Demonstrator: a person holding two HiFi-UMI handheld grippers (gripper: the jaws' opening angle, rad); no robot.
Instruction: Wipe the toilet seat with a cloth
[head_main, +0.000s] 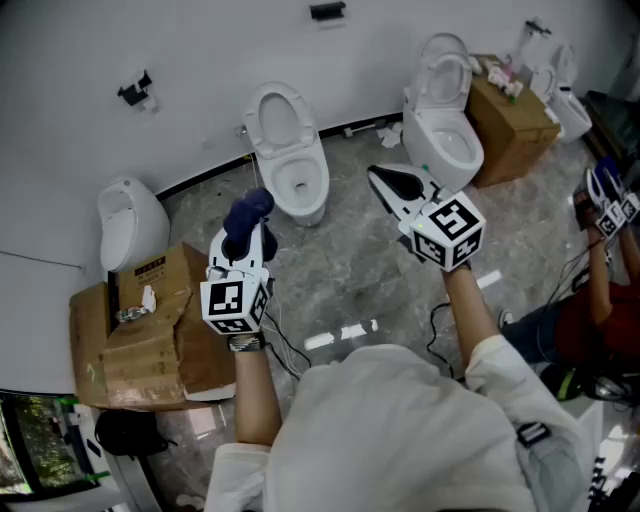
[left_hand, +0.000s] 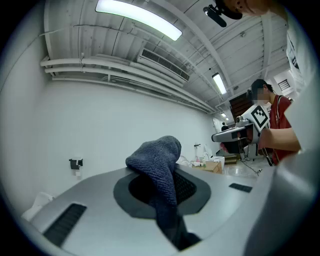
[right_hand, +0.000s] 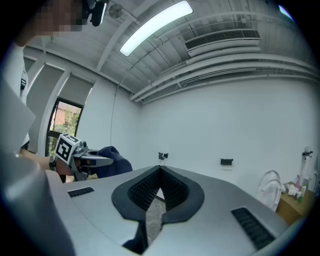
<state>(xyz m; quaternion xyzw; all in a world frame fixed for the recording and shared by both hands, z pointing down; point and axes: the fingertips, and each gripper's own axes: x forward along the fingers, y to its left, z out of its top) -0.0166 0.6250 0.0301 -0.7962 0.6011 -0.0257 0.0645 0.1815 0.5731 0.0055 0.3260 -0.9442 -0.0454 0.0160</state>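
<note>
Student: How is the approach to the toilet seat best made?

Tutor: The cloth should be carried forward and down until the seat, which is well apart from both claws, is met flat. The loose fold should be pressed on the rim, not dragged by a corner.

Student: How are the claws set?

Tutor: The left claw is clamped on the cloth, which is bunched above the pads. The right claw is pressed together, and nothing is held in it.

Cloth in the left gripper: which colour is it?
The cloth is dark blue, with a knitted look. The left gripper view shows it best.
</note>
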